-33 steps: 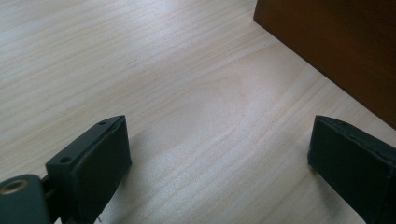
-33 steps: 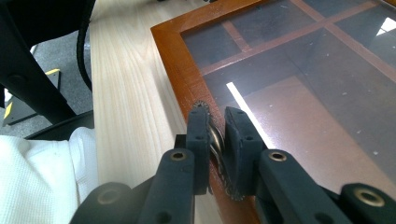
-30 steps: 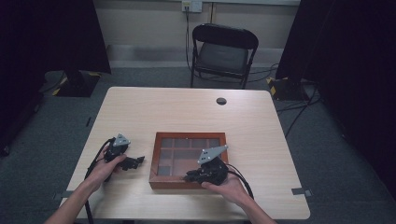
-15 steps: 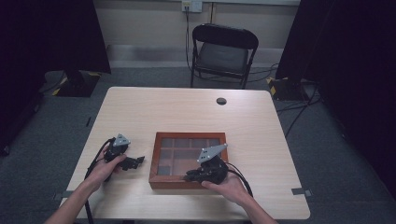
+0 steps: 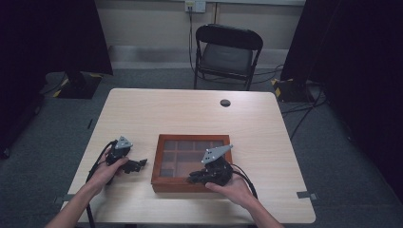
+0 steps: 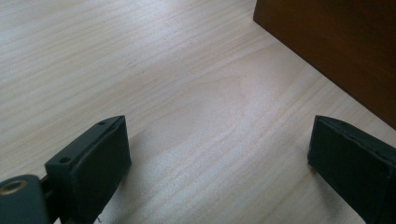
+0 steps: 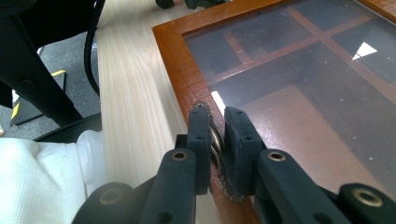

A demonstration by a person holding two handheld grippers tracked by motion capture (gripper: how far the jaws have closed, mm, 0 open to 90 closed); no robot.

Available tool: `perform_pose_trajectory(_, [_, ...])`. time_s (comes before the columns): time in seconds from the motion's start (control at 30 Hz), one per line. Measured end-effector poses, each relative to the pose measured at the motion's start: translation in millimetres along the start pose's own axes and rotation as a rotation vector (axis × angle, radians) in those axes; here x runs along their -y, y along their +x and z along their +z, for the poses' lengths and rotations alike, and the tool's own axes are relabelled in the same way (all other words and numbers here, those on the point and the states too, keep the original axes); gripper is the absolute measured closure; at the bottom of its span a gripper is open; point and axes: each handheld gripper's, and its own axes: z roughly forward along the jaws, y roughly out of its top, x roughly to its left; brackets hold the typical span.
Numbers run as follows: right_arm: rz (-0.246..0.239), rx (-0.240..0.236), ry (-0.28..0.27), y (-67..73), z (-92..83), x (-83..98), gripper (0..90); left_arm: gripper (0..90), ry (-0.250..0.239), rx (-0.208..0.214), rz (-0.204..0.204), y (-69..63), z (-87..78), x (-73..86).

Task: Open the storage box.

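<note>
Nothing has moved since the earlier frames; both hands sit as before. Right gripper [image 7: 217,135] is clamped on a small metal latch [image 7: 215,140] at the near frame edge of the glass-lidded wooden box [image 5: 164,142], which sits at the table's [image 5: 190,109] near middle. Left gripper [image 6: 219,158] rests on bare wood just left of the box, jaws wide apart, holding nothing.

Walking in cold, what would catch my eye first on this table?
Probably the wooden box with its glass lid, at the near middle of the table. The right claw is pinched on a small metal latch at the box's front rim, while the left claw rests open beside it.
</note>
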Motion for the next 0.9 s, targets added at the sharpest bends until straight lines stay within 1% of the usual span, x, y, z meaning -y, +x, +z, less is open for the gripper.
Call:
perform_pose_trajectory(0.2, [0.005,-0.006,-0.014,-0.4,-3.6,-3.1,81.7,5.0,0.002,0.0,0.003,0.2,-0.1,0.0])
perform_pose_trajectory(0.27, [0.006,-0.017,-0.026,-0.6,-4.8,-4.5,82.0,4.9,0.002,0.001,0.003,0.3,-0.1,0.0])
perform_pose_trajectory(0.33, [0.003,-0.031,-0.024,2.2,-3.6,-8.3,82.5,4.9,0.001,0.004,-0.002,0.0,0.1,0.1])
perform_pose_trajectory(0.43, [0.003,-0.042,-0.021,4.4,-2.3,-11.0,82.8,4.9,0.003,0.002,0.002,0.2,-0.1,0.0])
perform_pose_trajectory(0.47, [-0.002,-0.043,-0.023,4.3,-1.8,-11.5,82.8,4.9,0.002,0.002,0.003,0.3,-0.1,0.0])
perform_pose_trajectory(0.63, [0.012,-0.047,-0.021,4.2,-3.0,-12.9,82.8,4.9,0.002,0.003,0.005,0.4,0.0,-0.1])
perform_pose_trajectory(0.73, [0.013,-0.047,-0.019,4.1,-3.6,-13.6,82.8,4.9,0.001,0.004,-0.001,0.1,0.1,0.0])
perform_pose_trajectory(0.77, [0.013,-0.048,-0.017,4.0,-4.1,-14.2,82.8,4.9,0.002,0.001,0.005,0.4,-0.1,-0.1])
perform_pose_trajectory(0.9, [0.016,-0.045,-0.025,2.8,-8.4,-16.1,82.7,4.9,0.0,0.001,0.003,0.3,0.0,0.0])
